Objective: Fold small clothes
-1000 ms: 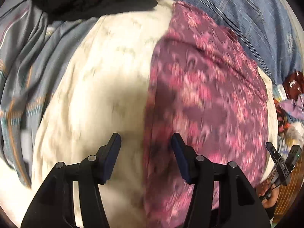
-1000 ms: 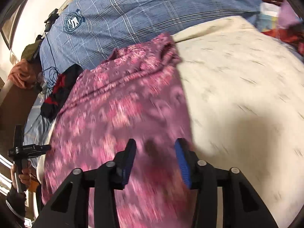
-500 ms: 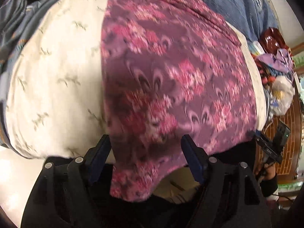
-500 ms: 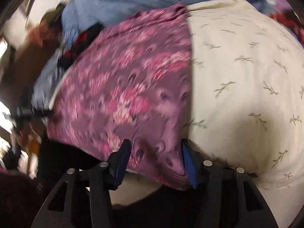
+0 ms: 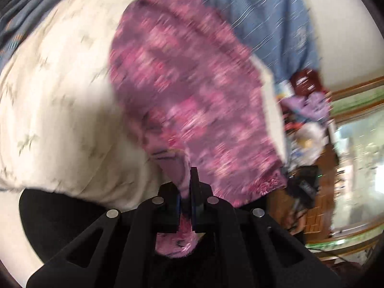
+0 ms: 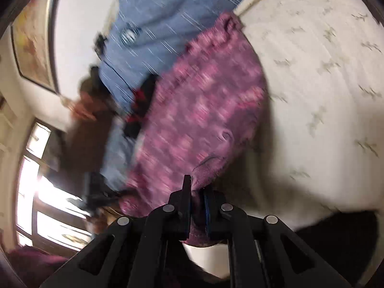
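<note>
Both hand-held grippers, spread 0.5 s ago, now pinch the purple-pink floral cloth (image 5: 192,91) at its near edge: left hand-held gripper (image 5: 186,192) one corner, right hand-held gripper (image 6: 196,199) the other. Cloth drapes over cream leaf-print bedding (image 5: 55,96).

left gripper (image 5: 186,198): jaws clamped on cloth | right gripper (image 6: 197,206): jaws clamped on cloth

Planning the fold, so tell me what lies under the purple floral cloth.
The purple floral cloth lies on a cream leaf-print cover. Its far end reaches the blue checked fabric. Both tools grip its near edge. Whatever lies directly beneath the cloth is covered.
</note>
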Demonstrator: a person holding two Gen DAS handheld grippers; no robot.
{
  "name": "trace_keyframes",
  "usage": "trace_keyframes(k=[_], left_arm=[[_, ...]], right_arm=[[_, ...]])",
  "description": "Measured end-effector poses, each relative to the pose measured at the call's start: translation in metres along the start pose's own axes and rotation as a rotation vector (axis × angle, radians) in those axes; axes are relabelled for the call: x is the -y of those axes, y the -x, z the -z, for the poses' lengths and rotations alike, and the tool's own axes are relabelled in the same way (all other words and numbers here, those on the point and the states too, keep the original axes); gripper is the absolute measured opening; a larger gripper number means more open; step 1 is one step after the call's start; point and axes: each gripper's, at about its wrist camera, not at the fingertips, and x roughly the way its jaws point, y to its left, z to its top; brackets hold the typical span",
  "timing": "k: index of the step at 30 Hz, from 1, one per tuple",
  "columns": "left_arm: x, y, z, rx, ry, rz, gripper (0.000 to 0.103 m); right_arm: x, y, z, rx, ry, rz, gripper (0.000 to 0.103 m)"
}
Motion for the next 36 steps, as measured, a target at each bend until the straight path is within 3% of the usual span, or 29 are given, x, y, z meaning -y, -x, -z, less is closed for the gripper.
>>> trace_keyframes(k=[5, 20, 29, 36], left_arm=[[0.017, 0.014, -0.037, 0.087, -0.001, 0.077, 0.004], [0.015, -0.006, -0.179, 0.258, 0.103, 0.019, 0.004], [-0.004, -0.044, -0.275, 0.272, 0.185, -0.025, 0.004], [-0.035, -0.076, -0.338, 0.25, 0.362, -0.021, 0.005]], right_arm=[[-0.011, -0.004, -0.038, 0.08, -0.026, -0.087, 0.008], [-0.004, -0.058, -0.17, 0.238, -0.048, -0.099, 0.008], [0.038, -0.101, -0.245, 0.29, -0.167, -0.065, 0.008], [0.07, -0.132, -0.289, 0.309, -0.305, -0.057, 0.013]])
